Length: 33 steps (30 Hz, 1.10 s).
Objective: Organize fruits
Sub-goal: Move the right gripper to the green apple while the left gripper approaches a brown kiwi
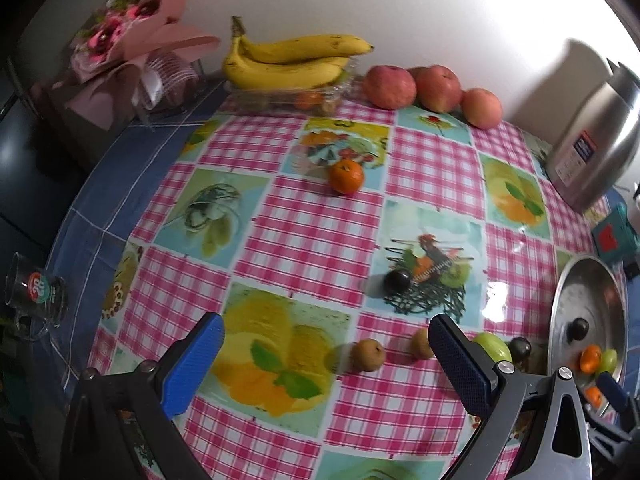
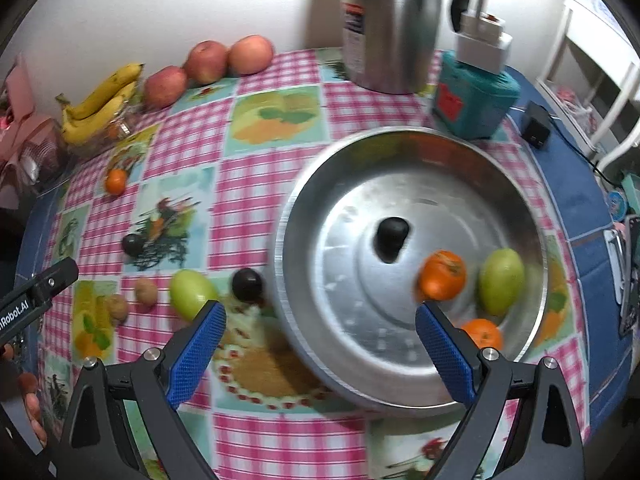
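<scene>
- Left wrist view: the left gripper (image 1: 326, 354) is seen at the bottom of the frame with its blue fingers (image 1: 192, 364) spread wide apart and nothing between them.
- The worktop (image 1: 312, 240) is covered by a pink checked cloth with fruit pictures.
- A bunch of bananas (image 1: 288, 60) is set on a clear tray at the upper middle, and three apples (image 1: 432, 88) are lined up to its right along the wall.
- A tangerine (image 1: 346, 176) is found alone at the centre; a dark plum (image 1: 397, 281) lies lower right of it.
- Two brown fruits (image 1: 368, 355) are seen just above the fingers, with a green fruit (image 1: 494, 346) partly hidden behind the right finger.
- A metal bowl (image 1: 576, 292) is placed at the right edge, and a steel jug (image 1: 600, 140) above it.
- Right wrist view: the right gripper (image 2: 318, 350) is held over the near rim of the metal bowl (image 2: 320, 208), its fingers (image 2: 444, 354) wide apart and empty.
- Inside the bowl two tangerines (image 2: 442, 275), one green fruit (image 2: 501, 281) and a black knob (image 2: 392, 238) are visible.
- Left of the bowl a dark plum (image 2: 247, 284), a green fruit (image 2: 192, 293) and two brown fruits (image 2: 145, 290) are lined up on the cloth; another dark plum (image 2: 133, 244) lies further up.
- The bananas (image 2: 100, 104) and apples (image 2: 208, 62) are seen at the upper left, and the steel jug (image 2: 388, 24) at the top.
</scene>
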Available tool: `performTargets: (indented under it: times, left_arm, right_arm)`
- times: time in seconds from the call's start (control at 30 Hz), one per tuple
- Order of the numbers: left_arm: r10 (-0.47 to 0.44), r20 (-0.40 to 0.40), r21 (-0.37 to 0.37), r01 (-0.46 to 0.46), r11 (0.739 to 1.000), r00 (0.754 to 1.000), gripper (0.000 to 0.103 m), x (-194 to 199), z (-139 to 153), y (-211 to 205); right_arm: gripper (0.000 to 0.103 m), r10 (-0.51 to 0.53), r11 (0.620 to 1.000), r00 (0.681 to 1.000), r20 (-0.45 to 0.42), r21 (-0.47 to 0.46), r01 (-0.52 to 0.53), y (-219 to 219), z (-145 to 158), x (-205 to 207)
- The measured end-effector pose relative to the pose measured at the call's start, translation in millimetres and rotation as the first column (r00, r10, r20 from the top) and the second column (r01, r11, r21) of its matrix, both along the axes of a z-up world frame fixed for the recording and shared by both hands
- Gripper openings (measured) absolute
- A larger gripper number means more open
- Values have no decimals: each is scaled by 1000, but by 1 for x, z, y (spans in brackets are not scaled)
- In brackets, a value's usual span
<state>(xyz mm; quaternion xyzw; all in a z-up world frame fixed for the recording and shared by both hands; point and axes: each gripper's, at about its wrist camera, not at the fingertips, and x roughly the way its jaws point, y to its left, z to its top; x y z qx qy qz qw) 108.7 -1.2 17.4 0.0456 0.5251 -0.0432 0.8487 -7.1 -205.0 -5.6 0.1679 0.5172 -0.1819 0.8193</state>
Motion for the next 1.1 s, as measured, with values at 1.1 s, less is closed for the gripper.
performTargets:
  times: [1.1]
  left_arm:
    - [15,-154,-185,-43,982,988,103,15,-52,15]
  right_arm:
    - [88,162,986,986,39,21,-163,66,-14,49]
